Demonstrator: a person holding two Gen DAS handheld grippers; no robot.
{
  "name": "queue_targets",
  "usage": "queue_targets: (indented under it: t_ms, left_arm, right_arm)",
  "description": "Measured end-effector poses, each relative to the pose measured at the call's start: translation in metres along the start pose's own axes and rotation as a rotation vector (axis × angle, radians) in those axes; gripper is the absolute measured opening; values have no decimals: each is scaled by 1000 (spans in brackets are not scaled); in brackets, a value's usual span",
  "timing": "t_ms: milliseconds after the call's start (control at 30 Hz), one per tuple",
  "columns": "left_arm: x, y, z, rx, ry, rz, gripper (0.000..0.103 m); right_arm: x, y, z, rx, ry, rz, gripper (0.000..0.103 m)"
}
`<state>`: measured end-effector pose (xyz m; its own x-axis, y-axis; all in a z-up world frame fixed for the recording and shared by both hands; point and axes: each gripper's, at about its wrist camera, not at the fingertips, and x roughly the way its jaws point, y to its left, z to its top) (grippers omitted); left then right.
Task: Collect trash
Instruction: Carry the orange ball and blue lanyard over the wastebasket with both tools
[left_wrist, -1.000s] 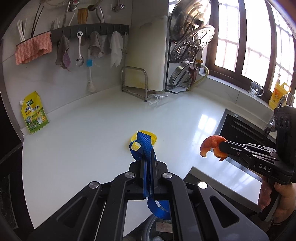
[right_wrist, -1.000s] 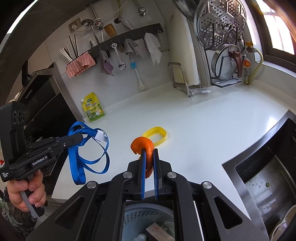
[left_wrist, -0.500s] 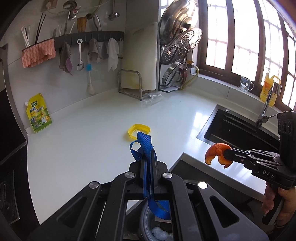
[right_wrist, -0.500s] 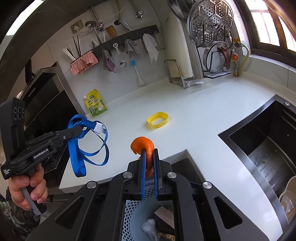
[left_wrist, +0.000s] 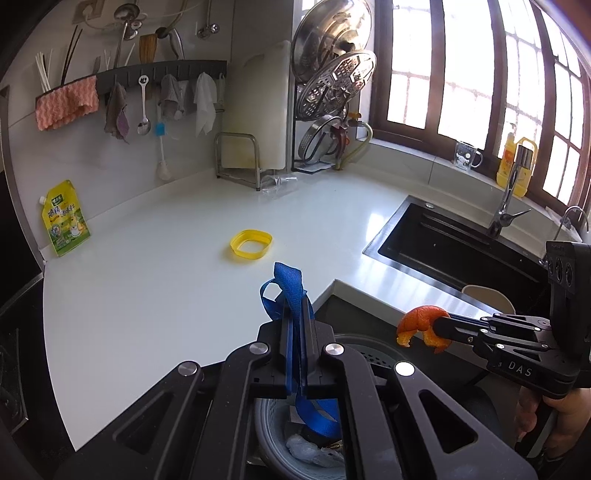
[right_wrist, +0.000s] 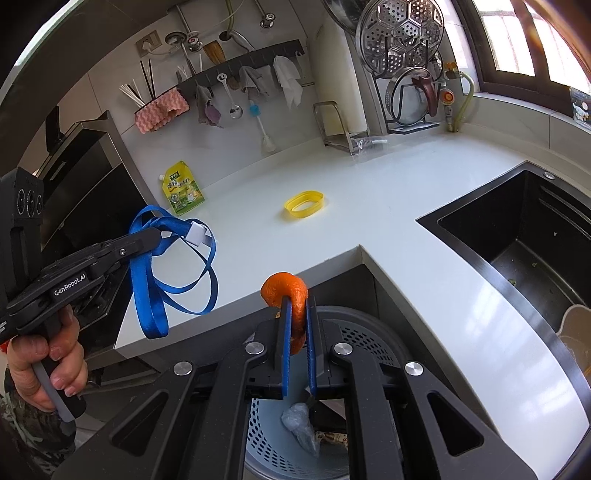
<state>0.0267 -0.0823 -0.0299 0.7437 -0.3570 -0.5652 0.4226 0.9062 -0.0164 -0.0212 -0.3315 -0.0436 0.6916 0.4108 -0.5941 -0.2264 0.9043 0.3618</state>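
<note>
Grippers both pulled back off desk since a second ago: left gripper (left_wrist: 295, 317) clamping lanyard (left_wrist: 286, 291), right gripper (right_wrist: 295, 314) clamping peel (right_wrist: 284, 291), bin (right_wrist: 354, 332) now beneath; drop next.

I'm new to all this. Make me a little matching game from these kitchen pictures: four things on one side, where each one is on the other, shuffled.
Things:
1. blue strap
2. orange peel
3. yellow ring
4. yellow-green pouch

Places:
A. lying flat on the white counter
B. clamped in the right gripper
C. leaning against the wall
D. clamped in the left gripper

Pairs: 1-D, 2-B, 3-A, 4-C
</note>
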Motion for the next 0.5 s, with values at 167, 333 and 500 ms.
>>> queue_targets:
  t_ms: [167,333,500]
  left_arm:
    - [-4,-6,-7,5,1,-4,3]
    - [-4,-13,-15,8,10,-16,3]
    - [-3,-17,-24,4,24,-24,3]
  right_arm:
    - [-6,0,-14,7,11,-7,7]
    - [-10,3,-25,1,19,-3,7]
    - [-10,3,-36,3,33,-10,7]
